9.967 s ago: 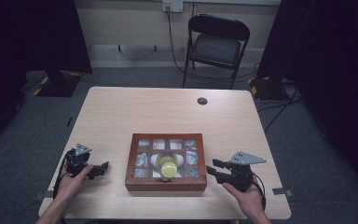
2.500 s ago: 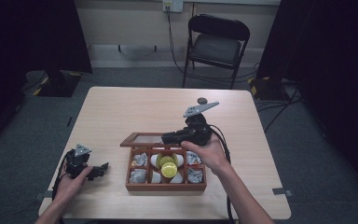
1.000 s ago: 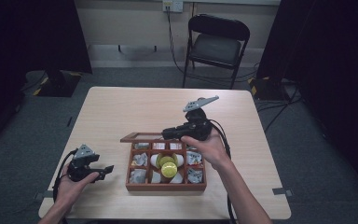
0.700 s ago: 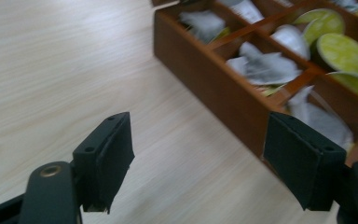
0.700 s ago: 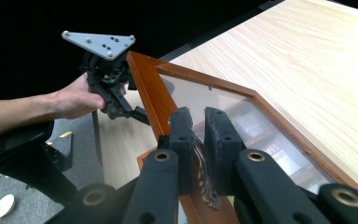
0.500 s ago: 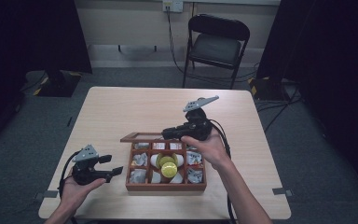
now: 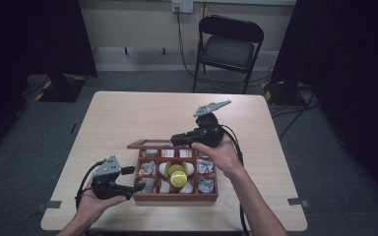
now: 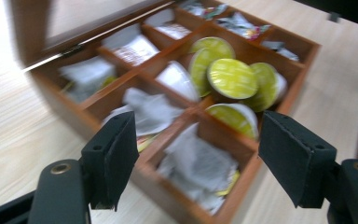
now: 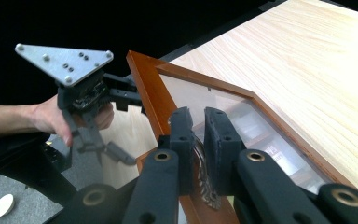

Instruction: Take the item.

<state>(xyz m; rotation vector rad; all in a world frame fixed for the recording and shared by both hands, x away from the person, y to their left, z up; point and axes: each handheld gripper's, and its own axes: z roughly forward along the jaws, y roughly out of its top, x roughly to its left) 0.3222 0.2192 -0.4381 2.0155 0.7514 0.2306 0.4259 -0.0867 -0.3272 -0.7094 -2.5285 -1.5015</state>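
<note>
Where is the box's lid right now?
In the high view the glass-paned lid stands raised at the wooden box's far edge, its front handle clamped by the right gripper.

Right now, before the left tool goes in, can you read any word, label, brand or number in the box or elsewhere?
No text is readable.
Packets in the wooden box: any print is blurred.
Yellow-green capsule lids: markings too blurred to read.
Red-edged labels in the back row: too small.

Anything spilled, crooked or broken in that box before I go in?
One oddity: the yellow-lidded round pods lie heaped and tilted across the middle compartments of the brown wooden compartment box, overlapping the dividers. Nothing spilled onto the table; no damage visible.
</note>
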